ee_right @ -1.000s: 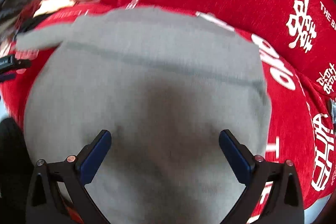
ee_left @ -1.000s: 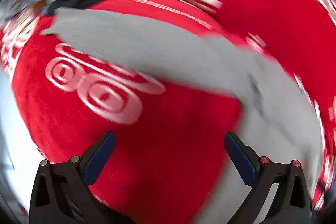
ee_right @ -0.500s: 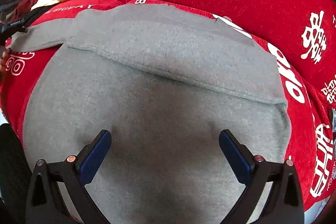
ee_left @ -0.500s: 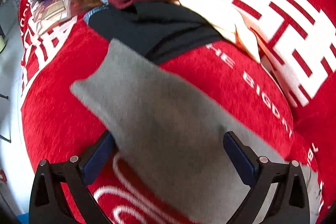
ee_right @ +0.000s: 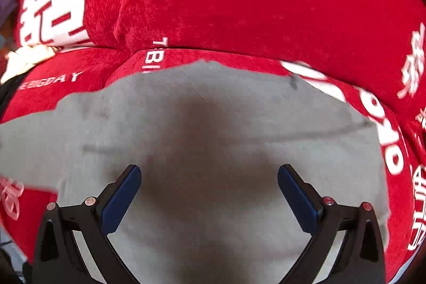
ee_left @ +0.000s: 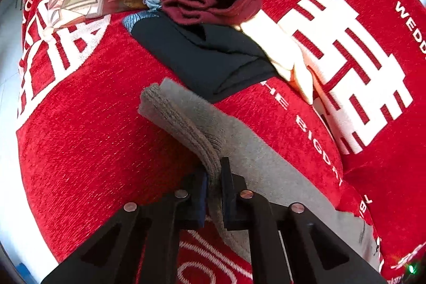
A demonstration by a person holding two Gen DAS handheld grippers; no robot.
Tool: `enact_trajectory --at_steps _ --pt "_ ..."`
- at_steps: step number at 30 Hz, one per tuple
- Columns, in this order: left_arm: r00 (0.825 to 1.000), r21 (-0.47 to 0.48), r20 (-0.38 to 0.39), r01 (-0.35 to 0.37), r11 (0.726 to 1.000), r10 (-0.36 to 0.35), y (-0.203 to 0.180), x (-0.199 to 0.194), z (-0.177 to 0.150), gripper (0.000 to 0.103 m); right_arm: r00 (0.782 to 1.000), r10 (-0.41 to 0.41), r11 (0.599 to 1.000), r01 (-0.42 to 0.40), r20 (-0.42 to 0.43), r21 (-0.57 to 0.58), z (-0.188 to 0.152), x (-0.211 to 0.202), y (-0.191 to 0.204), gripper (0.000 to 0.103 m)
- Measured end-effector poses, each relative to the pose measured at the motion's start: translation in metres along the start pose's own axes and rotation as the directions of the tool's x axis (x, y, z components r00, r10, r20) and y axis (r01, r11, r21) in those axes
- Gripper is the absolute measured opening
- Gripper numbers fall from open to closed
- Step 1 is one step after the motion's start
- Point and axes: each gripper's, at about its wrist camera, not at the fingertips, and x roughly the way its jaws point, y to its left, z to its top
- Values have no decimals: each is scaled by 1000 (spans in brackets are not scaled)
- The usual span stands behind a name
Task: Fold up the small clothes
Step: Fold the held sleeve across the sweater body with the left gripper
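Between the left gripper (ee_left: 213, 185) fingers, the grey garment (ee_right: 213, 129) sleeve cuff is clamped. Right gripper (ee_right: 209, 190) fingers stand apart above its body. Next, I judge, the sleeve folds inward.

Grey garment (ee_right: 213, 145), apparently a sweater, flat on red.

We are closing our left gripper (ee_left: 213, 188), wide open half a second ago, onto the ribbed cuff (ee_left: 183, 124) of the grey sweater's (ee_right: 213, 140) sleeve. We are nudging our open right gripper (ee_right: 209, 193) forward over the sweater's body, now lying flatter.
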Motion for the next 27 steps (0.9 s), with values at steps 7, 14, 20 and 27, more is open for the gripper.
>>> enact_trajectory --at_steps 7,14,20,27 --pt "999 40 46 23 999 -25 -6 -26 -1 9 1000 22 992 -24 -16 -124 8 26 102 102" --pt "993 121 108 34 992 -48 -32 -65 -9 9 955 288 895 -294 -68 -335 -13 -10 170 102" --pt "989 292 118 48 955 -86 -95 -96 -36 9 965 254 950 -236 67 -204 -23 -61 66 101" --pt "990 466 27 113 878 -141 -208 -106 -101 9 989 98 994 -103 108 47 -52 -78 -108 101"
